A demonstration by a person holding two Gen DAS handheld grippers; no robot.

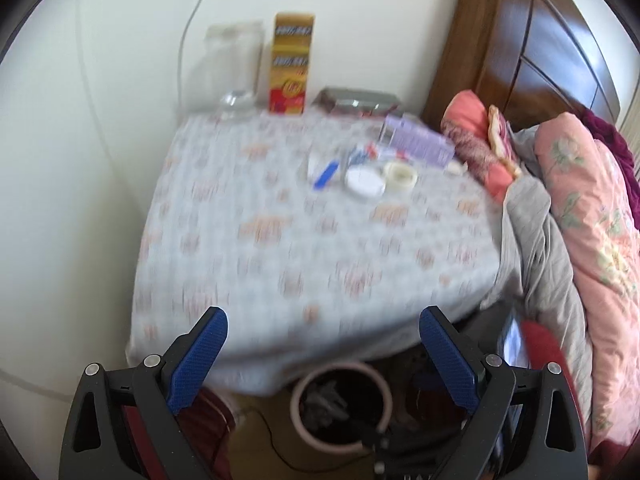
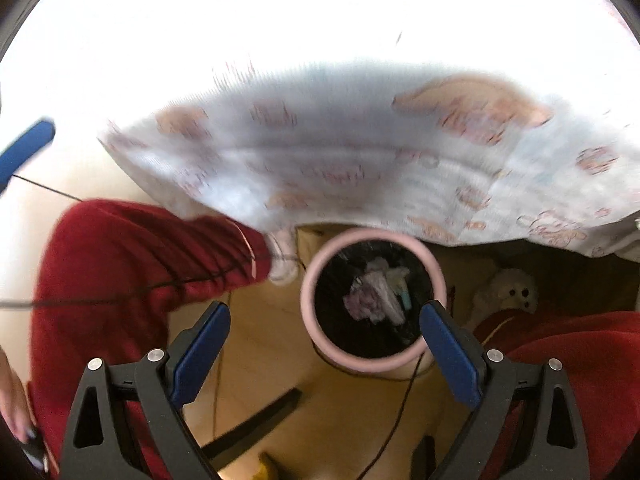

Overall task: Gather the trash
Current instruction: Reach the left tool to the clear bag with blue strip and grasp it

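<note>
Our left gripper [image 1: 323, 322] sits at the bottom of the left view. Its blue fingers [image 1: 200, 360] are wide apart with nothing between them. Under them, on the floor, we see a bin [image 1: 298, 408] with a pink rim and a black bag inside. It stands partly under the edge of the surface [image 1: 280, 248].

A pale cloth with little orange pictures covers the surface. It looks blurry. Small things lie on it toward the far right: a white lid [image 1: 365, 181], a roll of tape [image 1: 401, 175], a white packet with a blue strip [image 1: 325, 174] and a purple box [image 1: 418, 142]. At the back, by the wall, stand a clear jar [image 1: 234, 68], a tall yellow box [image 1: 291, 63] and a dark flat tin [image 1: 356, 101]. To the right is a bed with a brown headboard [image 1: 532, 32], a pink pillow [image 1: 476, 148] and pink and grey blankets [image 1: 592, 216].

Our right gripper [image 2: 325, 312] points down at the floor. Its fingers [image 2: 202, 354] are wide apart too, and they hold nothing. The bin [image 2: 312, 320] is just in front of them, near the right finger. We can see trash [image 2: 378, 292] in it: crumpled white and purple paper and a bit of teal. Cloth from the surface hangs just above the bin.

Red sleeves or legs [image 2: 120, 252] show on both sides. A white toy dog [image 2: 508, 290] sits on the floor to the right of the bin. One blue finger of the left gripper [image 2: 26, 150] pokes in at the left edge. Thin black wires [image 2: 132, 290] cross the red cloth.
</note>
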